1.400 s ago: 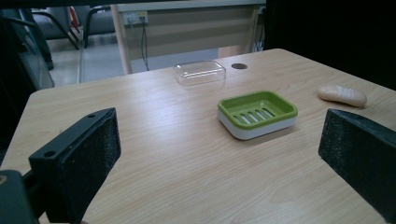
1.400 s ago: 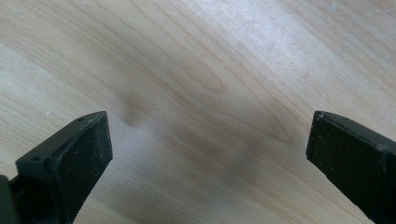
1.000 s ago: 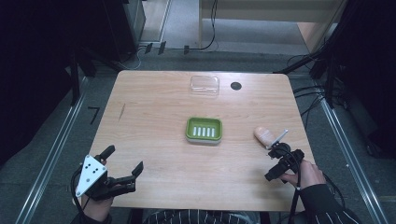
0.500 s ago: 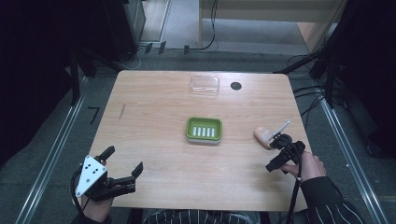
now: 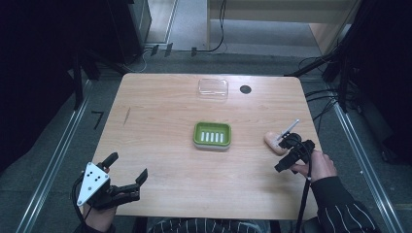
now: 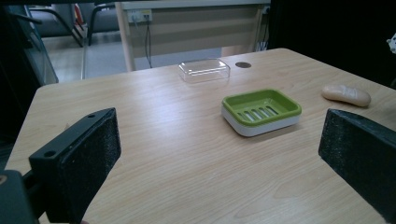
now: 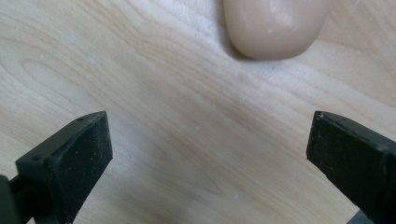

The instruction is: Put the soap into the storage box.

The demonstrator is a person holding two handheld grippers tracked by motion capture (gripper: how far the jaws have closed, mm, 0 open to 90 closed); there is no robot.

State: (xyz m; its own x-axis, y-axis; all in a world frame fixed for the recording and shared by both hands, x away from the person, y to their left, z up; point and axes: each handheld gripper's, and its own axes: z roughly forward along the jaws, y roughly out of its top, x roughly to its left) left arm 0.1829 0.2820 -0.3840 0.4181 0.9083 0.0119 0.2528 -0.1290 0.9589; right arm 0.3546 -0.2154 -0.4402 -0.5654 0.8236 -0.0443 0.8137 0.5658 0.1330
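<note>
Two grippers in play, and we see both with fingers spread wide and nothing between them. Left gripper (image 5: 127, 175) sits at the near left corner of the bench (image 5: 160, 121), held in the person's left hand (image 5: 97, 216), its grey three-cornered plate facing up; from its own view the fingers (image 6: 81, 158) frame the whole bench top. Right gripper (image 5: 286, 145) is at the right side of the bench, tilted down over the wood, held by the right hand (image 5: 318, 165) in a striped sleeve. We see a pale bar of soap (image 5: 273, 141) lying flat on the bench right at that gripper's front end; in the right gripper view the soap (image 7: 275, 28) is just ahead of the open fingers (image 7: 70, 154), not between them, and we can't tell any contact. Green soap dish (image 5: 212, 135) with slotted bottom sits mid-bench, empty, well apart from the soap. Clear plastic lid (image 5: 213, 88) lies near the far edge, just beside a dark round hole (image 5: 245, 89) in the bench.
</note>
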